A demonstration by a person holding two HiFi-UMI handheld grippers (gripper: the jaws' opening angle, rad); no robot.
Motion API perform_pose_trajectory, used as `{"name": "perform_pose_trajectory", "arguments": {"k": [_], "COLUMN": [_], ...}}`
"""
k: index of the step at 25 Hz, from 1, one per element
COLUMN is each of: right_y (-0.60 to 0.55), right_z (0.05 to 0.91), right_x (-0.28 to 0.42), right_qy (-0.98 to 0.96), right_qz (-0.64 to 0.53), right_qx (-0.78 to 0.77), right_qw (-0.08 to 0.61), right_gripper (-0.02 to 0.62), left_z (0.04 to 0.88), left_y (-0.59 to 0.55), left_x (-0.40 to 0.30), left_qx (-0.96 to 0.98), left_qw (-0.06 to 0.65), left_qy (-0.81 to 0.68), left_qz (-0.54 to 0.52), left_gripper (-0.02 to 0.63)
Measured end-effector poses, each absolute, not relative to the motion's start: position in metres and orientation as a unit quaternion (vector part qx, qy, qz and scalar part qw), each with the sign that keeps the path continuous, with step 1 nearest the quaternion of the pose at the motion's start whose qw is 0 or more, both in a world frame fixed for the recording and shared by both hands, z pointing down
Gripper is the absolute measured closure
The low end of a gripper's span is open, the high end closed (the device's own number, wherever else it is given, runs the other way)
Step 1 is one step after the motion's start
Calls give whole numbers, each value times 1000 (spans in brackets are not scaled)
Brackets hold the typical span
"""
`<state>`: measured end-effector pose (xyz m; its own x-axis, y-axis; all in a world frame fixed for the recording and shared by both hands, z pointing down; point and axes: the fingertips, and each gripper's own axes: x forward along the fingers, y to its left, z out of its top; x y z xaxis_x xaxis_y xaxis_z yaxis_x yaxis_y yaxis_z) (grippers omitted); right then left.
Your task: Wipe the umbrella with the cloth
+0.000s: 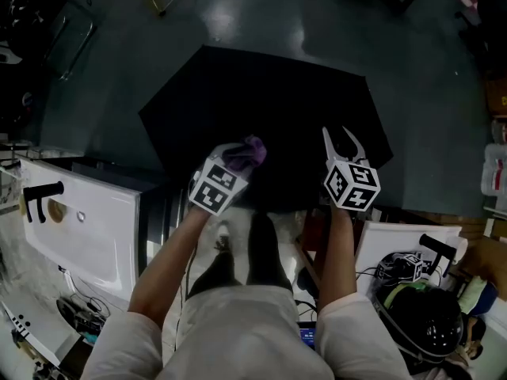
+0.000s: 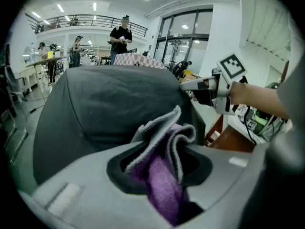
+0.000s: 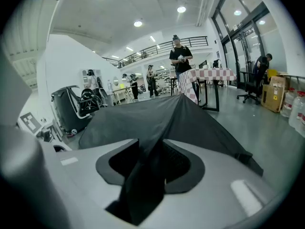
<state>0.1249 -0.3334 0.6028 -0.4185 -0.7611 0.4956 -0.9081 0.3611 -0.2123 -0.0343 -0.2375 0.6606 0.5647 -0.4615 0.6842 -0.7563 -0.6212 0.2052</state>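
An open black umbrella (image 1: 261,105) lies on the dark floor in front of me, its canopy facing up. My left gripper (image 1: 242,158) is shut on a bunched purple and grey cloth (image 1: 252,150) at the canopy's near edge. In the left gripper view the cloth (image 2: 159,142) fills the gap between the jaws, with the umbrella (image 2: 109,104) just beyond. My right gripper (image 1: 342,142) is at the near right edge. In the right gripper view a raised fold of the umbrella (image 3: 157,113) runs into my right gripper (image 3: 147,168), which is closed on it.
A white cabinet (image 1: 87,212) stands at my left and a white panel (image 1: 396,244) at my right. A black helmet (image 1: 420,315) lies by my right leg. Water jugs (image 1: 495,172) stand at the far right. A checkered table (image 3: 209,75) and people (image 3: 180,56) are beyond the umbrella.
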Motion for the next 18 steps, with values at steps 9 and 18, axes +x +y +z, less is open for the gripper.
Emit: {"name": "perform_pose_trajectory", "arguments": {"k": [9, 18], "right_y": [-325, -319], "right_z": [609, 611], "right_x": [129, 131], "right_qy": [-802, -802], "right_qz": [234, 238], "right_qx": [528, 528], "right_qw": [150, 145], "right_gripper": [433, 431], "left_z": [709, 745], "left_y": [-199, -152], "left_x": [-25, -7], "left_qx": [840, 830], "left_qw": [276, 328], "left_qy": [-344, -302], "left_qz": [317, 334], "left_gripper": [469, 468]}}
